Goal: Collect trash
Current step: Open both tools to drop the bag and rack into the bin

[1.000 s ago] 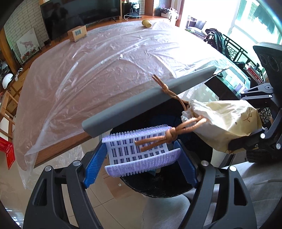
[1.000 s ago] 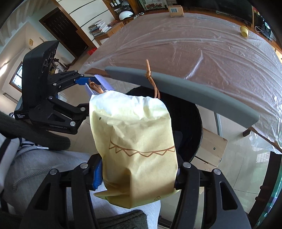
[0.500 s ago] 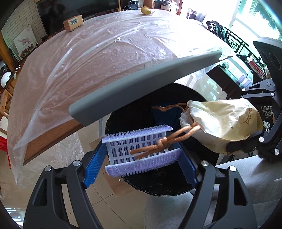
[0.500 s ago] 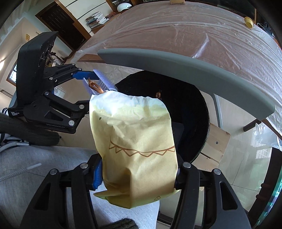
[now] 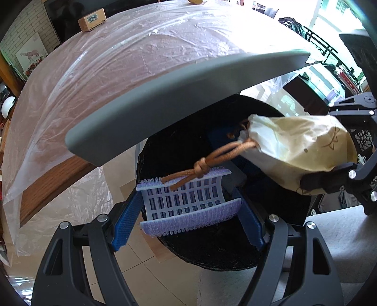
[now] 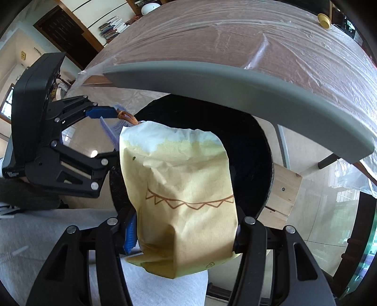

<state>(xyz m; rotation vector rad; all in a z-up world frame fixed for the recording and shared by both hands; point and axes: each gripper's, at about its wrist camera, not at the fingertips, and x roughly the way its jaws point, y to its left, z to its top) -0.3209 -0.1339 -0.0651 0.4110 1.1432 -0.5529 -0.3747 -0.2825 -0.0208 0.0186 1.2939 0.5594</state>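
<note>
We see the desk (image 5: 146, 70) under clear plastic sheeting (image 5: 70, 202) — a cardboard box (image 5: 92, 19) at its far edge, a yellow cup (image 6: 324, 20) too.

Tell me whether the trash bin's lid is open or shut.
Open. The grey lid is tipped up above the black bin, whose dark mouth shows beneath it in both wrist views.

Little can be read. The small cardboard box (image 5: 91, 19) at the far edge of the surface (image 5: 132, 70) carries a barcode label, its digits too small to make out. The yellow paper bag (image 6: 186, 188) bears only a brown zigzag line and, near its lower corner, a small triangle mark, and white lettering on the side of the left tool (image 6: 47, 150), beside the bag, is too blurred to read.
</note>
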